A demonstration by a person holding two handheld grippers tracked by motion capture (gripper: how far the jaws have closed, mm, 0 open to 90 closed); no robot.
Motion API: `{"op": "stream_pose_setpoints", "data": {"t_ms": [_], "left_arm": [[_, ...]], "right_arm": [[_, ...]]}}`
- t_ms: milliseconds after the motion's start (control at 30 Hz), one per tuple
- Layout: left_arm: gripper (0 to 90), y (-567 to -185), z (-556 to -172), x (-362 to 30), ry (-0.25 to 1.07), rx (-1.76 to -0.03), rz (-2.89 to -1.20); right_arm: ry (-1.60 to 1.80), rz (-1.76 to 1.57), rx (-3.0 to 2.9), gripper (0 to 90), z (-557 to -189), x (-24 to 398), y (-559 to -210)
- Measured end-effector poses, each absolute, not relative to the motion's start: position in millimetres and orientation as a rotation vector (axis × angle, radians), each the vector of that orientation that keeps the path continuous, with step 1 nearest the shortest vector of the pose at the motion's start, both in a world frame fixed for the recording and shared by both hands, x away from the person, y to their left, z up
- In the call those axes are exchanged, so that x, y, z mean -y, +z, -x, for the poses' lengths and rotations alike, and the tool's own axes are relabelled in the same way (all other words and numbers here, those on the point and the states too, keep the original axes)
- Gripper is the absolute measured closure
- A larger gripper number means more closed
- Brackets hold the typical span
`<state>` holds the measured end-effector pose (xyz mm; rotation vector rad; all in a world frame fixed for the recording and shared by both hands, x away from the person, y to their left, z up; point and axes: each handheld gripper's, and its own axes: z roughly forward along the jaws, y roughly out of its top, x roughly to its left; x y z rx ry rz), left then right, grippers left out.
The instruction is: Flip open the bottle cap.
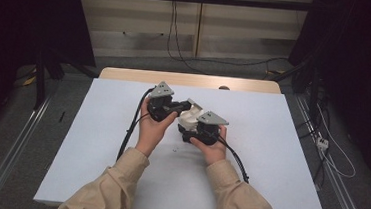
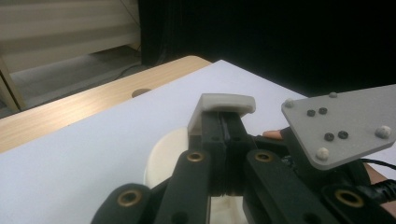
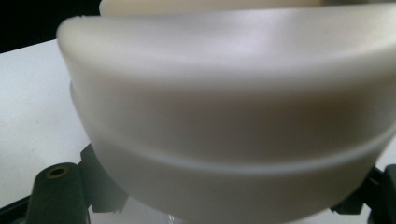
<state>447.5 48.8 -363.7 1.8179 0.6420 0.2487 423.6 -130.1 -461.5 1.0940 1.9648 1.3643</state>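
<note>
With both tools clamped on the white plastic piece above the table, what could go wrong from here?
1. The left tool pinches only a thin lip of the white plastic piece; it might slip off.
2. The right tool grips the same piece close by; opposing pulls could twist or drop it onto the table.

object: we see one off-white plastic piece (image 1: 191,114), smooth, matte
shape: rounded body with a groove line around it (image 3: 233,158), plus a flat curved tab (image 2: 227,103) at one end
pose: we can't tell exactly
location: mid-table over the white sheet, between both hands
</note>
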Motion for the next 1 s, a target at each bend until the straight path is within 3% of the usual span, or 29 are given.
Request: {"op": "stream_pose_setpoints", "data": {"t_ms": [1000], "left_arm": [[89.9, -355, -457, -34, 0.258, -0.627, -1.845]], "right_arm": [[1.364, -1.092, -1.965, 18.9, -424, 130, -462]]}}
